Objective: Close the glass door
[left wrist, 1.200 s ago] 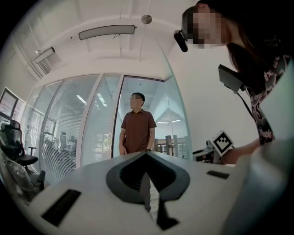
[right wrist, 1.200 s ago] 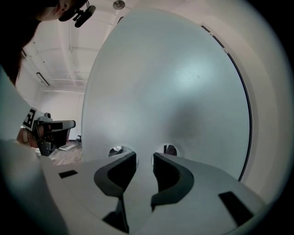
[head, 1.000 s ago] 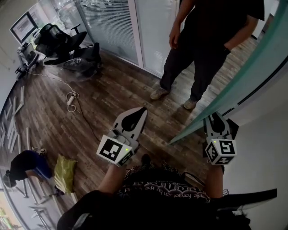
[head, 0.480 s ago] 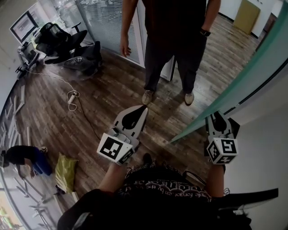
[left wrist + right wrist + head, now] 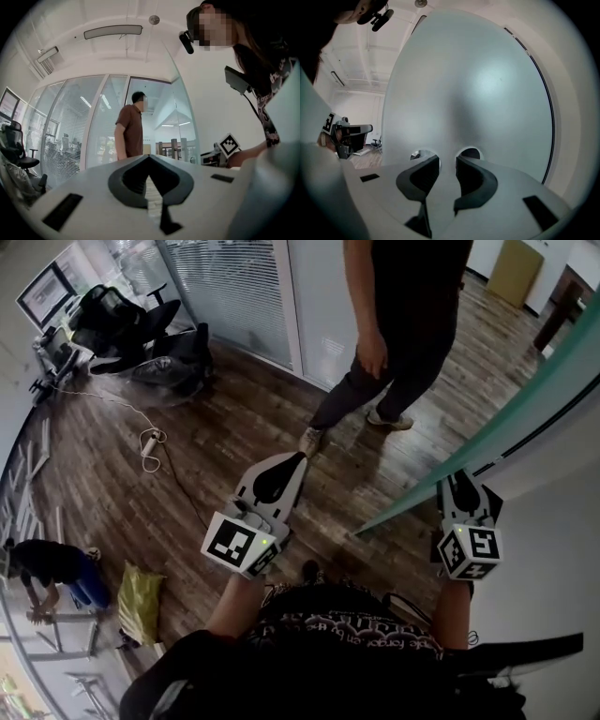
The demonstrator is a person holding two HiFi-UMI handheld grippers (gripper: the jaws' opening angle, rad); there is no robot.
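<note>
The frosted, green-tinted glass door [image 5: 525, 409] slants from the floor at centre right up to the right edge of the head view. My right gripper [image 5: 459, 482] is right behind the door's lower edge. In the right gripper view the pane [image 5: 478, 93] fills the picture. There the right gripper [image 5: 447, 159] points straight at the pane's face, open, with nothing between its jaws. Whether the tips touch the glass I cannot tell. My left gripper [image 5: 298, 457] hangs shut over the wooden floor, left of the door and apart from it. In its own view the left gripper [image 5: 149, 157] has its jaws meeting.
A person in dark clothes [image 5: 394, 324] walks just beyond the grippers. Office chairs [image 5: 141, 324], a power strip with cable [image 5: 150, 444] and a yellow bag [image 5: 139, 594] lie to the left. Another person [image 5: 47, 568] crouches at lower left. A white wall [image 5: 553, 531] borders the right.
The person ahead has turned and stepped to the right. My left gripper has shifted slightly forward. The right gripper has moved a little along with the door's edge.
</note>
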